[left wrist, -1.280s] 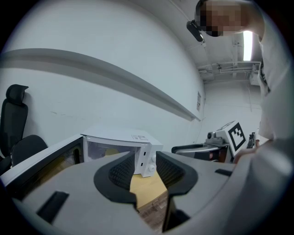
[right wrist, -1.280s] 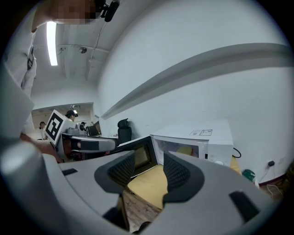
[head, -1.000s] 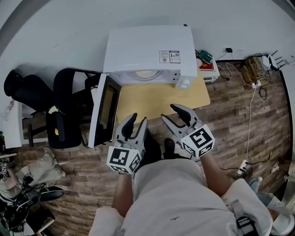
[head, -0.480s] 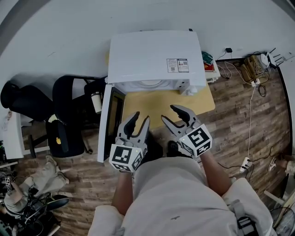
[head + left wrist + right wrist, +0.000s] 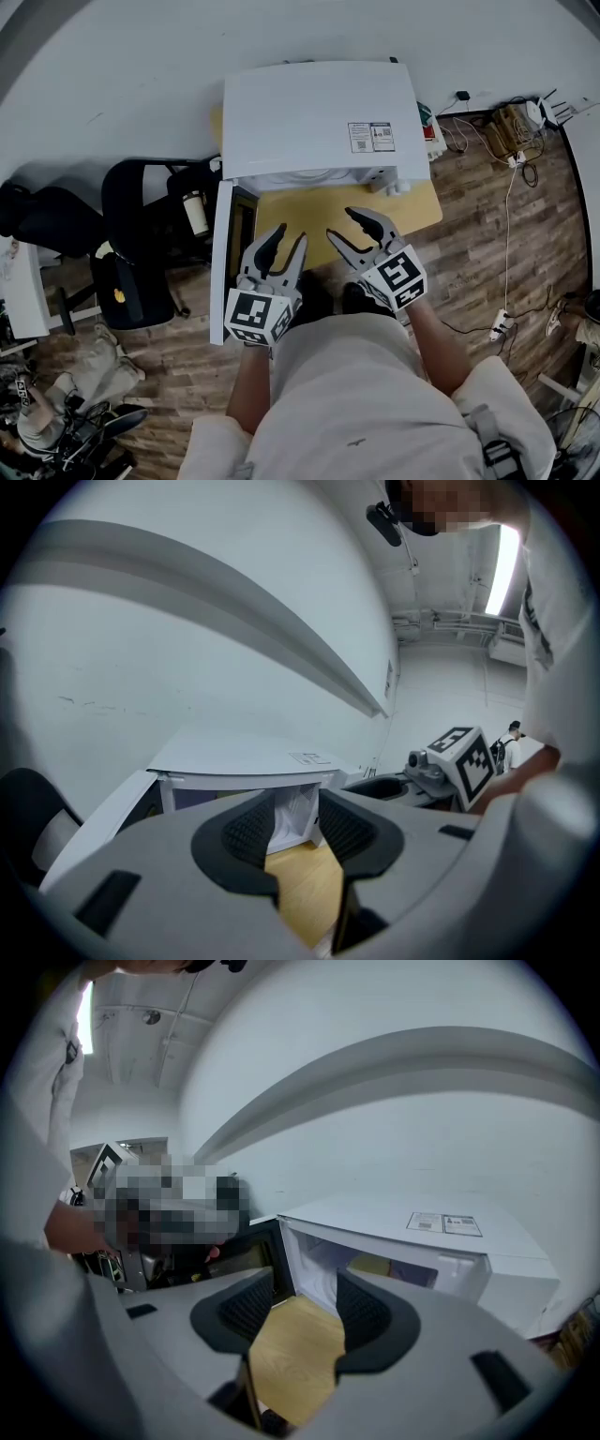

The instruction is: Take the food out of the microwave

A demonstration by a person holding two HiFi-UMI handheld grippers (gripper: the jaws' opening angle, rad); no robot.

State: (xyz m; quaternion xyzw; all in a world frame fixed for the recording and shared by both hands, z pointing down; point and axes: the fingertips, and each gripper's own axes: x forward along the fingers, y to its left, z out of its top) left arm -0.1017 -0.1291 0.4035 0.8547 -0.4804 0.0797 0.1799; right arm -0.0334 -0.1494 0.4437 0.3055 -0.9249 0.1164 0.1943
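Jaws apart and empty on left gripper (image 5: 289, 236) and right gripper (image 5: 341, 223) alike. Hover side by side above the near edge of the table (image 5: 309, 211), pointing at the microwave (image 5: 319, 117). Door (image 5: 222, 262) swung open to the left. Inside the cavity, a dim yellowish shape: food (image 5: 373, 1265), well apart from both grippers.

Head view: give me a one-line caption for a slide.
Left claw and right claw, open and empty, face a white microwave, door swung open, on a yellow table.
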